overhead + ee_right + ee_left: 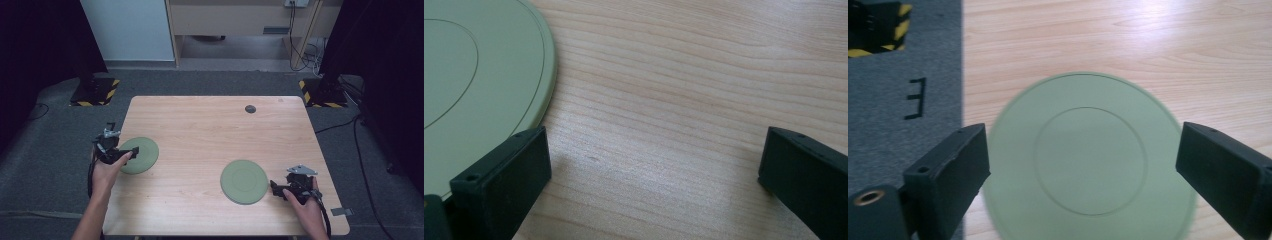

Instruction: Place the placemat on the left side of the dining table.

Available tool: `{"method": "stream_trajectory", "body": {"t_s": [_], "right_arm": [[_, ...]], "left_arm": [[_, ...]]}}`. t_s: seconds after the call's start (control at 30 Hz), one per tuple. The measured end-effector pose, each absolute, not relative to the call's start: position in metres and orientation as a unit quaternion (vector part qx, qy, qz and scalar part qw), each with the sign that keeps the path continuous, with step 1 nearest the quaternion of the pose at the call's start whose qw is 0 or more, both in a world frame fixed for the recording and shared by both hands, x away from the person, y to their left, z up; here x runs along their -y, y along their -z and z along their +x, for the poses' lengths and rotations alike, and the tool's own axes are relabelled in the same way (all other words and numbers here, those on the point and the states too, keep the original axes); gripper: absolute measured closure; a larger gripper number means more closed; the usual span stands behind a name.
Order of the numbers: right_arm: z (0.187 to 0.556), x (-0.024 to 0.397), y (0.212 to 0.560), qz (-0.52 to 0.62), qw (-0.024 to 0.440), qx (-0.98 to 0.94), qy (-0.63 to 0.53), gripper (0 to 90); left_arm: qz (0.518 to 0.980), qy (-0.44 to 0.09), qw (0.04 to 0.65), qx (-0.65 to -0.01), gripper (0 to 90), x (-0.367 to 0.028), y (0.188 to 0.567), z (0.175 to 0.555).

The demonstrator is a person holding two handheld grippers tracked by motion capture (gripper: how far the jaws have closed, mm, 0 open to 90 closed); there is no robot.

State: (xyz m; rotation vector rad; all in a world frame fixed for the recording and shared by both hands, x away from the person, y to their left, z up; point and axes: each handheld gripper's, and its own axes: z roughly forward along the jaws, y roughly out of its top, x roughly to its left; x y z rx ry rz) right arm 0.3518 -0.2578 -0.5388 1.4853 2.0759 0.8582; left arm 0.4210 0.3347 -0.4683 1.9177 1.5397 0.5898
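Note:
Two flat pale-green round plates lie on the wooden table (210,130). The left plate (142,155) (1088,165) sits near the table's left edge. My left gripper (133,150) (1083,145) is over its near rim, jaws wide open on either side of the plate in its own view, pads not pressing on it. The right plate (244,181) (474,75) lies front and centre-right. My right gripper (274,186) (654,150) stands open just right of that plate, with bare wood between its jaws and its left jaw beside the rim.
A small dark round mark (250,109) sits near the table's far edge. Grey carpet surrounds the table, with hazard-striped stand bases at back left (95,92) and back right (320,95). A grey tab (341,211) sticks out by the front right corner.

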Motion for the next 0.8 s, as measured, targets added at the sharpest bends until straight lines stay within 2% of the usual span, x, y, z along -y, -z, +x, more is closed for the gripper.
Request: {"method": "stream_trajectory", "body": {"t_s": [0.8], "right_arm": [[0.352, 0.258, 0.539, 0.538, 0.223, -0.751, -0.311, 0.7]], "left_arm": [[0.73, -0.21, 0.333, -0.558, 4.8, -0.309, 0.459, 0.419]]}}
